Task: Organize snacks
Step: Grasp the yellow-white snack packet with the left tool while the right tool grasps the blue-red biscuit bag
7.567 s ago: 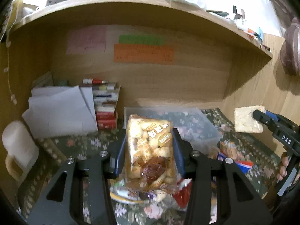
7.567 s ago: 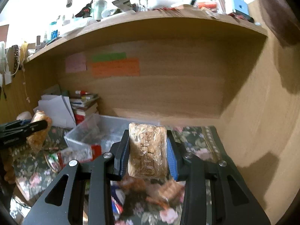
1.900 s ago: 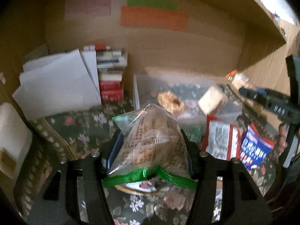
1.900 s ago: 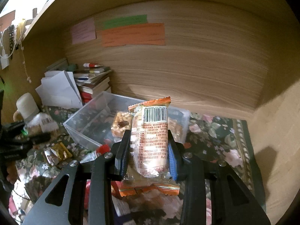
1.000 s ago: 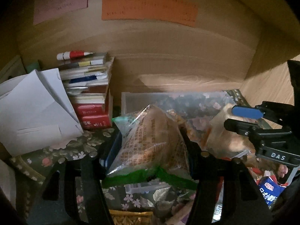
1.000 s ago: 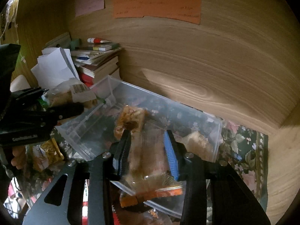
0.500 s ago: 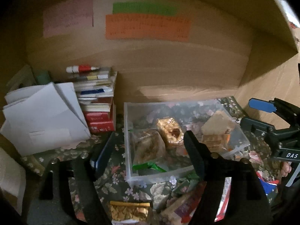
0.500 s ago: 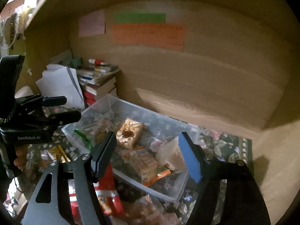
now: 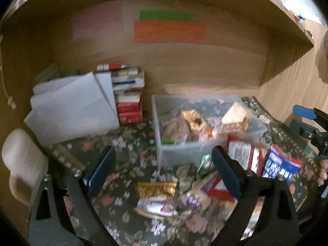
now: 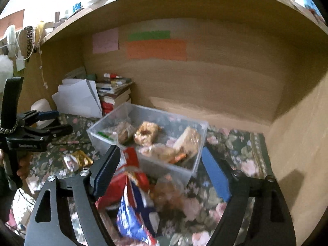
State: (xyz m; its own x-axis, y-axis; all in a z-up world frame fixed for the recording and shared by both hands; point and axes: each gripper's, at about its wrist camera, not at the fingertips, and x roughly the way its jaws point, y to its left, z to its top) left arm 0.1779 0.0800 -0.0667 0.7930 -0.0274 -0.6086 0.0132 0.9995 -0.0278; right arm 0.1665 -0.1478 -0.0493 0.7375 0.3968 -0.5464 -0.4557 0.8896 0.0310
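A clear plastic bin [image 9: 162,123] [image 10: 196,165] stands on the floral cloth and holds several wrapped snacks, among them a green-edged bag [image 9: 174,130] and a golden pastry pack [image 10: 146,133]. My left gripper [image 9: 163,169] is open and empty, above a gold-wrapped snack [image 9: 156,188] in front of the bin. My right gripper [image 10: 161,173] is open and empty, above a red pack [image 10: 133,176] and a blue pack [image 10: 135,215]. The same red pack [image 9: 244,153] and blue pack [image 9: 280,168] show in the left wrist view.
White folded papers [image 9: 71,106] and a stack of books [image 9: 128,94] stand left of the bin against the wooden back wall. A cream mug [image 9: 20,160] sits at the far left. More loose snacks [image 9: 196,196] lie in front of the bin. A wooden side wall [image 10: 297,143] bounds the right.
Both grippers let go of their snack bags into the bin, opened, and pulled back towards the near side. The dropped bags now lie in the bin.
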